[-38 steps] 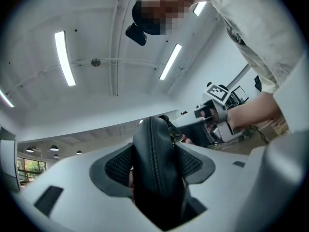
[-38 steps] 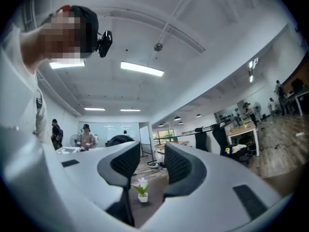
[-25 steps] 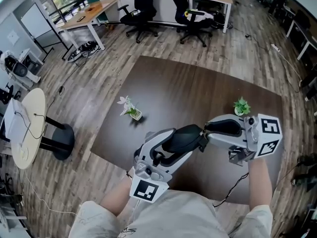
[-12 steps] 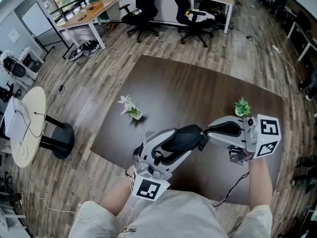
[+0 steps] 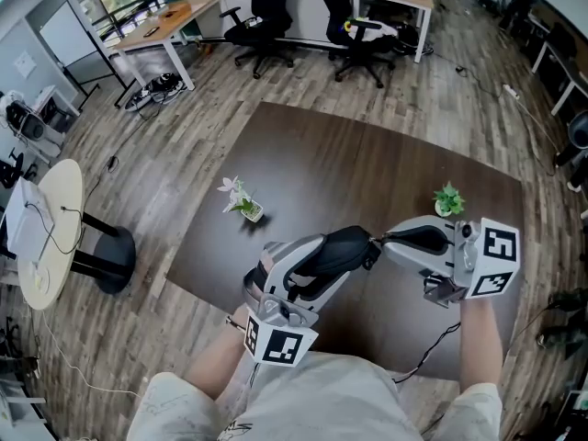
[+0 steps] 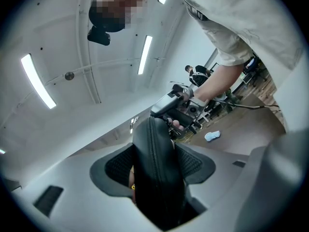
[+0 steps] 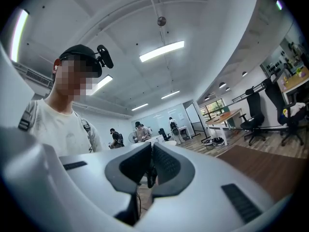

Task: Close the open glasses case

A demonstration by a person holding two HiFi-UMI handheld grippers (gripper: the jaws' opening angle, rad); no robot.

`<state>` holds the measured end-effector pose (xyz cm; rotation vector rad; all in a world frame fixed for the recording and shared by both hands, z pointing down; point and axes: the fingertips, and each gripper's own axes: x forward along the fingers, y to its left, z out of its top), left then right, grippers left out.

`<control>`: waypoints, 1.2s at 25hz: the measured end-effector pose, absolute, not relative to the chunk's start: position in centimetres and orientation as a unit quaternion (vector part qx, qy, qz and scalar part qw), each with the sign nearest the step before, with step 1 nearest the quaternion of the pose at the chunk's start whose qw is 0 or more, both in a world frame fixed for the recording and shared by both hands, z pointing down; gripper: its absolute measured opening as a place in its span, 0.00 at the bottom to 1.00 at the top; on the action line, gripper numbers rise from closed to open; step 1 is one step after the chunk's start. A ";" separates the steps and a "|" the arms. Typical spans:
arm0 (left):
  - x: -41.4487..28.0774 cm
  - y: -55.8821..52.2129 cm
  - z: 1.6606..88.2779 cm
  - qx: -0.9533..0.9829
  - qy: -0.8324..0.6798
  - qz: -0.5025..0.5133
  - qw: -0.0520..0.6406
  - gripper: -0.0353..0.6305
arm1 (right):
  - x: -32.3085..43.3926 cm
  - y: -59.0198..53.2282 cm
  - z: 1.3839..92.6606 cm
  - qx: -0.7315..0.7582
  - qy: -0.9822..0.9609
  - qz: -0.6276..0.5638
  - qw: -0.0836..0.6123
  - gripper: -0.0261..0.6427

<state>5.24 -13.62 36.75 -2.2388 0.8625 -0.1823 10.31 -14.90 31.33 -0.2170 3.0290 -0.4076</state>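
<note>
Left claw (image 5: pixel 338 257) clamps the black glasses case (image 6: pixel 157 178), contents hidden. Right claw (image 5: pixel 380 240), just closing, pinches its thin dark tab (image 7: pixel 150 172).

The glasses case (image 5: pixel 342 249) sits in my left gripper (image 5: pixel 323 266), with my right gripper (image 5: pixel 379 243) at its right end, above the desk (image 5: pixel 367 154). The left plant (image 5: pixel 246 208) and right plant (image 5: pixel 448 197) stand on the desk behind it.

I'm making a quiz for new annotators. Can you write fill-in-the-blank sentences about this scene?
1. The glasses case clamped in the left gripper is ____ in colour.
2. The case closes with a ____ along its edge.
3. In the head view, the white-flowered plant stands ____ of the green plant.
4. Both plants stand on the dark brown ____.
Missing words: black; zipper; left; table.
</note>
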 end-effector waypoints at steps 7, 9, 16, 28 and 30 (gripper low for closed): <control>5.5 -13.6 37.2 -0.866 0.330 -0.086 0.366 0.46 | 9.6 -15.4 32.9 -0.115 0.988 -0.106 -0.003 0.05; 5.6 -13.9 37.6 -0.869 0.326 -0.103 0.356 0.46 | 9.6 -15.7 33.3 -0.125 0.987 -0.104 -0.008 0.05; 6.2 -14.6 38.8 -0.891 0.298 -0.140 0.314 0.46 | 9.9 -15.5 34.0 -0.143 0.984 -0.102 -0.024 0.04; 6.0 -16.5 38.9 -0.883 0.322 -0.156 0.304 0.44 | 8.1 -13.9 33.4 -0.135 0.988 -0.059 -0.039 0.04; 6.2 -16.3 39.0 -0.888 0.311 -0.155 0.302 0.46 | 8.0 -13.6 33.0 -0.120 0.990 -0.065 -0.019 0.04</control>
